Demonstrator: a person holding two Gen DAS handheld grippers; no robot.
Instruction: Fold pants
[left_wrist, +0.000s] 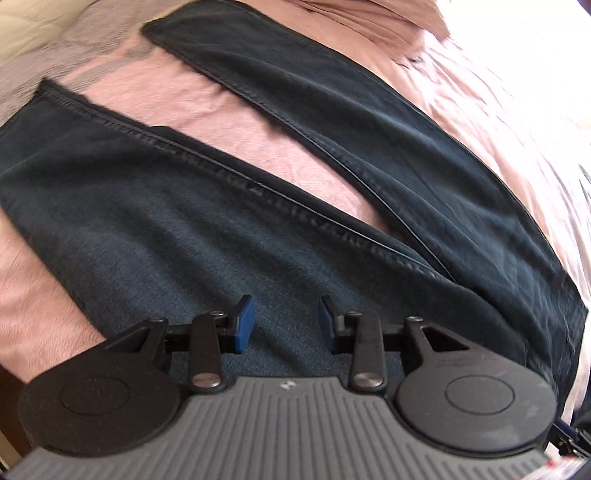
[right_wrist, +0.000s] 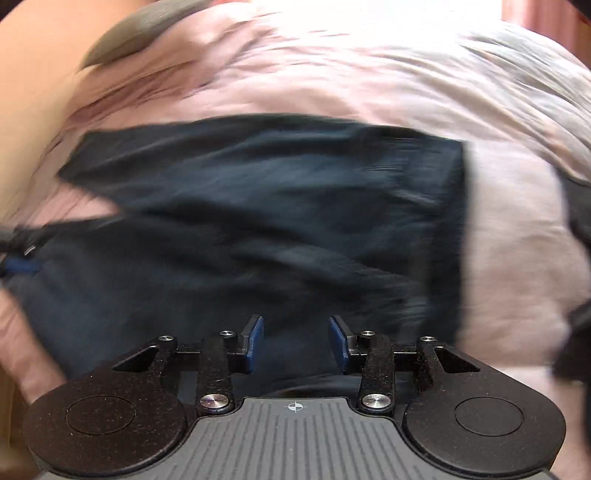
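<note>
Left gripper (left_wrist: 286, 322) jaws parted, holding nothing, above dark pants (left_wrist: 155, 221) (legs splayed toward upper left of frame) on pink bed sheet (left_wrist: 258, 125). Right gripper (right_wrist: 296, 341) likewise released over blurred pants (right_wrist: 258, 221).

Left wrist view: sitting behind the left gripper (left_wrist: 286, 320), looking forward and down along its parted fingers, close over the pants (left_wrist: 184, 229), taking in both legs running away across the pink bedcover (left_wrist: 480, 122).
Right wrist view: sitting behind the right gripper (right_wrist: 296, 341), facing forward and down, close above the upper pants (right_wrist: 258, 206); heavily blurred.
Shared: both views are covering the dark pants and bedcover (right_wrist: 332, 74).
</note>
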